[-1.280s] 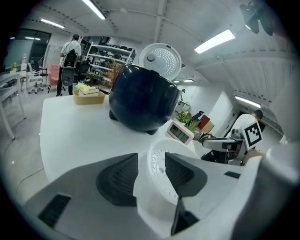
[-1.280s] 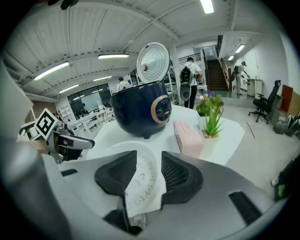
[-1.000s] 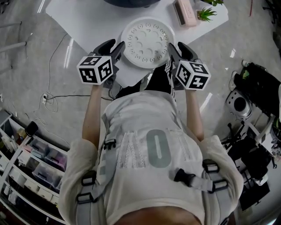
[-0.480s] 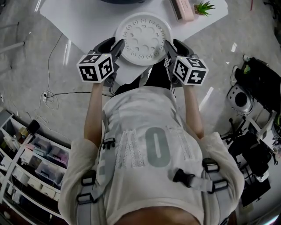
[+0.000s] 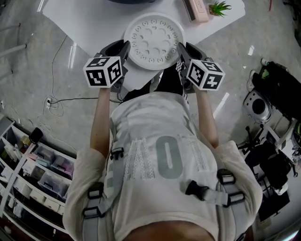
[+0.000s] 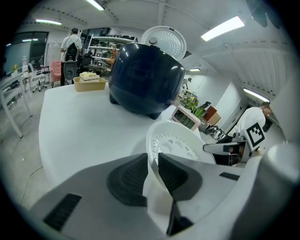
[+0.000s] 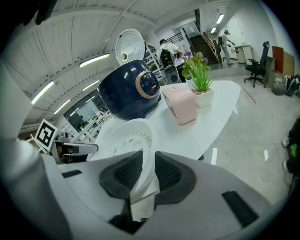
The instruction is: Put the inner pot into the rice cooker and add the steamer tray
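The white round steamer tray (image 5: 154, 41), pierced with holes, lies on the white table (image 5: 89, 19) near its front edge. My left gripper (image 5: 124, 48) holds the tray's left rim. Its jaws have just been closing, and in the left gripper view the dark pads (image 6: 129, 178) press on the rim (image 6: 153, 164). My right gripper (image 5: 180, 50) is shut on the right rim (image 7: 146, 161) in the same way after closing. The dark blue rice cooker (image 6: 145, 79) stands behind the tray with its lid (image 6: 164, 41) raised. Its inside is hidden.
A pink clock (image 5: 196, 10) and a small potted plant (image 5: 218, 8) stand at the table's far right. In the left gripper view a tan box (image 6: 89, 83) sits at the far left. Storage shelves (image 5: 33, 164) and floor equipment (image 5: 263, 113) flank the person.
Both grippers' jaws have narrowed onto the tray's rim, one on each side. The hands and the tray have hardly shifted.
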A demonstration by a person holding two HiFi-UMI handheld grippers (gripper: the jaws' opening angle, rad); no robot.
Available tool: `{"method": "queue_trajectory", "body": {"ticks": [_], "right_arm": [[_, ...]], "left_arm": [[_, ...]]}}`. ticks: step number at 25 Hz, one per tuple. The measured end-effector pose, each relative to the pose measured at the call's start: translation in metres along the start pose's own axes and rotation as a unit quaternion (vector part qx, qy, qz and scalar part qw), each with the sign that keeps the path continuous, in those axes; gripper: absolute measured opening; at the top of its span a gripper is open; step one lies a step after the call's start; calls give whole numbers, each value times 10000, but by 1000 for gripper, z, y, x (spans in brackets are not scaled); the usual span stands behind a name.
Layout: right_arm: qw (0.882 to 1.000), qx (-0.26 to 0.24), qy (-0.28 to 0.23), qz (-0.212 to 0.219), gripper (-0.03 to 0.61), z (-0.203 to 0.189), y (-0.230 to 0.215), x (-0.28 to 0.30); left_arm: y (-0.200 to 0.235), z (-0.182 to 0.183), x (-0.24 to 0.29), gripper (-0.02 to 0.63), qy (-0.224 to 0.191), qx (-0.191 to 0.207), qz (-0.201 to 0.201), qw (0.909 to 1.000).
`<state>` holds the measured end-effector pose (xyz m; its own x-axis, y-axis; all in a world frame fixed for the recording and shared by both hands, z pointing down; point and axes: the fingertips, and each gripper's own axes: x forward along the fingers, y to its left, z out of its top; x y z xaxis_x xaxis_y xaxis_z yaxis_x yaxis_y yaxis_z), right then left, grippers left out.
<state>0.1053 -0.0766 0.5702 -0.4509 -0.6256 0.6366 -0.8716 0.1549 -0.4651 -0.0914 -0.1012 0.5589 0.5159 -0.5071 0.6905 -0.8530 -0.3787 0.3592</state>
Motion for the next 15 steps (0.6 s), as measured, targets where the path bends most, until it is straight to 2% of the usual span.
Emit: {"method": "queue_trajectory", "body": {"ticks": [3, 15], "right_arm": [[9999, 141, -80, -20, 80, 5, 0, -2], [9978, -360, -557, 100, 74, 52, 35, -12]], "left_arm": [[-2, 4, -4, 77, -62, 31, -21, 10000], [3, 44, -35, 74, -635, 216, 121, 9977]]}}
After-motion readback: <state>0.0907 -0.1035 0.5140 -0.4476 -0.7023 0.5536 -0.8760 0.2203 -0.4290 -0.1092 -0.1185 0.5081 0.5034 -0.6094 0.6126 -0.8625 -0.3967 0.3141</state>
